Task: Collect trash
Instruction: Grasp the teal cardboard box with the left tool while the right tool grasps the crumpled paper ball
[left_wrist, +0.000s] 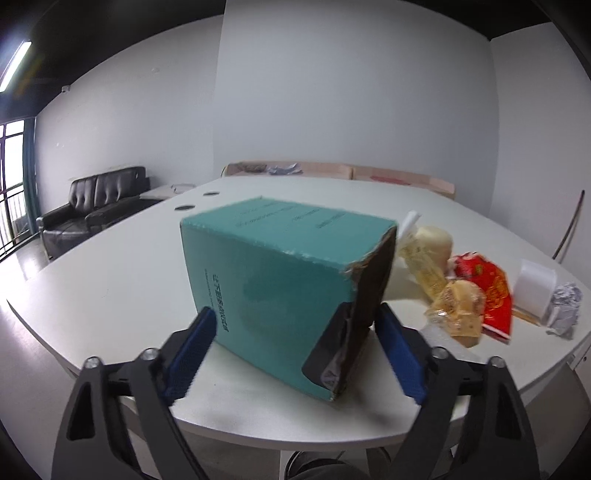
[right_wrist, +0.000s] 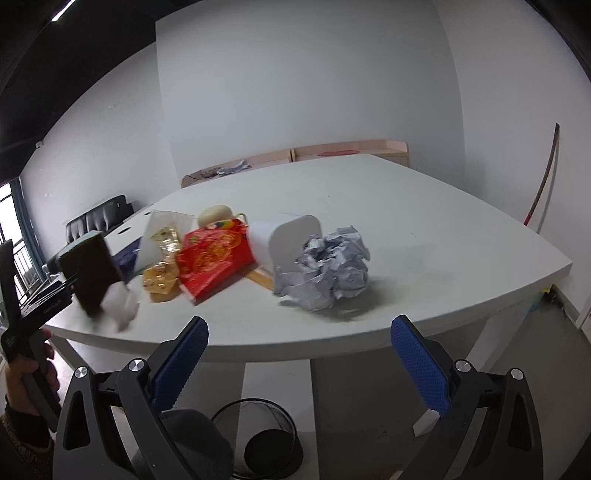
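Note:
A teal cardboard box (left_wrist: 273, 284) with a torn brown open end lies on the white table (left_wrist: 110, 280), its near end between the blue pads of my left gripper (left_wrist: 295, 350). The jaws stand wide on either side of it; I cannot tell if they press it. The box also shows in the right wrist view (right_wrist: 92, 269). My right gripper (right_wrist: 299, 362) is open and empty, off the table's near edge, facing a crumpled paper ball (right_wrist: 328, 269), a white cup on its side (right_wrist: 288, 236), a red packet (right_wrist: 214, 258) and clear snack wrappers (right_wrist: 162, 280).
A black wire bin (right_wrist: 266, 439) stands on the floor under the table edge. A cream round object (right_wrist: 216, 214) lies behind the red packet. A black sofa (left_wrist: 92, 206) stands at the far left, and cardboard boxes (left_wrist: 332, 171) line the back wall.

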